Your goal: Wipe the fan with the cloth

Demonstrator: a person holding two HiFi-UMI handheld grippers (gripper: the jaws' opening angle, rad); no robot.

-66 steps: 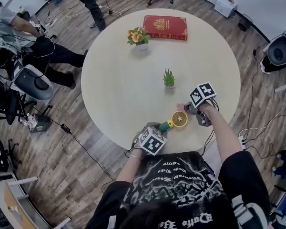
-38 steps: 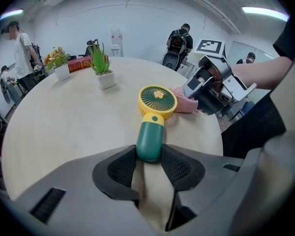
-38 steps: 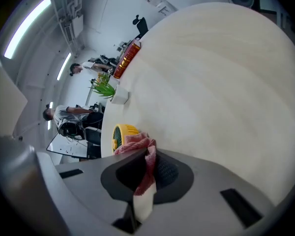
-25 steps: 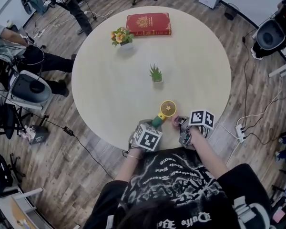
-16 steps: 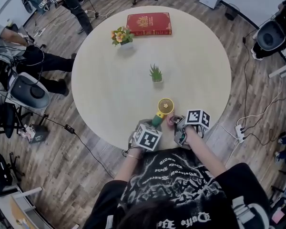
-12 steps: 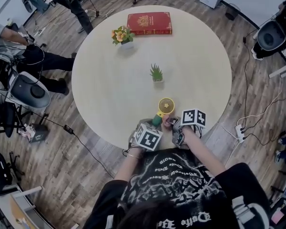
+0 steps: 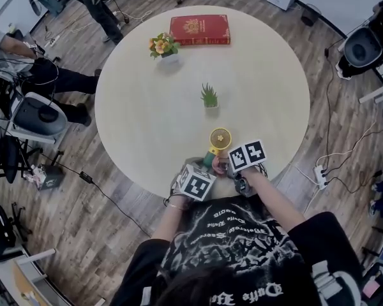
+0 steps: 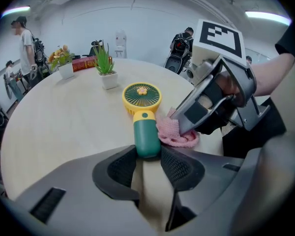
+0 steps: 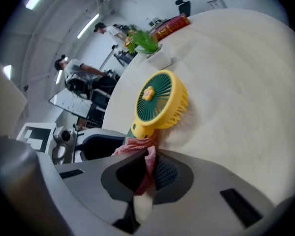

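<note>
A: Head view, item one: fan [image 7: 218, 140], yellow head, green handle, lying at the near edge of the table [image 7: 153, 107], head toward the table's middle.
B: Item two?
A: Your left gripper [image 8: 147, 155]. Its jaws stand part-spread, pads pinching the butt end of the handle.
B: Item three?
A: Your right gripper [image 9: 148, 163]. Its jaws are pressed together on the pink cloth [image 9: 137, 146], which bunches against the fan's neck over the table's near edge.
B: Other stock?
A: Succulent [image 7: 209, 97] at the table's middle; flower pot [image 7: 163, 46] and red book [image 7: 200, 29] at its far edge.
</note>
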